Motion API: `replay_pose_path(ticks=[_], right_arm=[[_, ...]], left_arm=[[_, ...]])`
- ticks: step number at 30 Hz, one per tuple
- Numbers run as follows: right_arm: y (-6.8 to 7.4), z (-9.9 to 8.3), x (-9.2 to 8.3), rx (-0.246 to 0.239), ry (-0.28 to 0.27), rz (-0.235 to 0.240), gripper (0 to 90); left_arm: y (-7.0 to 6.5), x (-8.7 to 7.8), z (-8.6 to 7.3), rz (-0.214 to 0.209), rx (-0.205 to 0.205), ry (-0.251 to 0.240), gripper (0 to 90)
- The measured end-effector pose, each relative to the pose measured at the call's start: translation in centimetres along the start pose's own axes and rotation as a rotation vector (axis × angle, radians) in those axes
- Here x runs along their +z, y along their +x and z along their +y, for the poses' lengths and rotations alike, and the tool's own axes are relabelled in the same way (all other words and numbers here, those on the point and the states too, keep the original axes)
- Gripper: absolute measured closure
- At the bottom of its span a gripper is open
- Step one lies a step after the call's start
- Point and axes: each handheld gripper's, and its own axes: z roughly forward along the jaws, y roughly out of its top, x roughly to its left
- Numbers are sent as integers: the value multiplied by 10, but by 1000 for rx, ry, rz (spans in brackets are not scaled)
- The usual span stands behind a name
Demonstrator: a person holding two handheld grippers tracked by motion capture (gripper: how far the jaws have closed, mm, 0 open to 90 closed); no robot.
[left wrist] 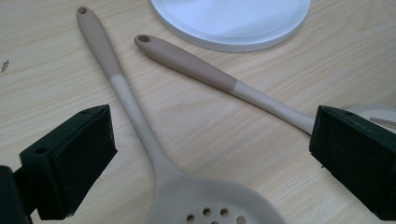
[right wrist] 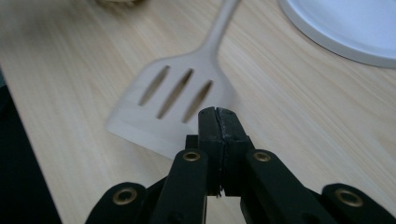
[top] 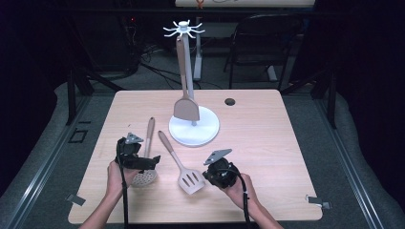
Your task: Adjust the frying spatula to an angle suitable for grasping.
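On the wooden table a perforated skimmer (top: 144, 178) lies beside a slotted spatula (top: 191, 180), both with brown handles pointing away from me. My left gripper (top: 142, 160) hovers over the skimmer (left wrist: 140, 126) near its neck; its jaws stand wide open on either side, touching nothing. The slotted spatula's handle (left wrist: 196, 65) runs past the right jaw. My right gripper (top: 209, 175) sits just right of the slotted spatula's blade (right wrist: 173, 93), shut with nothing between its pads. A solid spatula (top: 186, 107) hangs from the white rack (top: 184, 29).
The rack's round white base (top: 207, 130) stands at the table's middle, just beyond both handles. A cable hole (top: 230, 101) lies at the far edge. A dark chair (top: 267, 38) stands behind the table.
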Motion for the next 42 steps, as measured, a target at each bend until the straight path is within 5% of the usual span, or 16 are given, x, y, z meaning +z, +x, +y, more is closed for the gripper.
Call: replay_pose_path(ticks=[7, 21, 31, 37, 42], right_arm=[[24, 5, 11, -55, 13, 52, 886], [32, -9, 45, -69, 168, 103, 886], [32, -11, 48, -59, 173, 105, 900], [28, -12, 48, -50, 163, 126, 900], [28, -12, 48, -63, 160, 128, 900]], left_arm=[[0, 3, 0, -2, 10, 11, 2], [-11, 8, 0, -13, 36, 31, 3], [-27, 25, 12, -42, 47, 19, 24], [-25, 41, 21, -99, -69, 31, 111], [-22, 54, 29, -96, -117, 74, 168]])
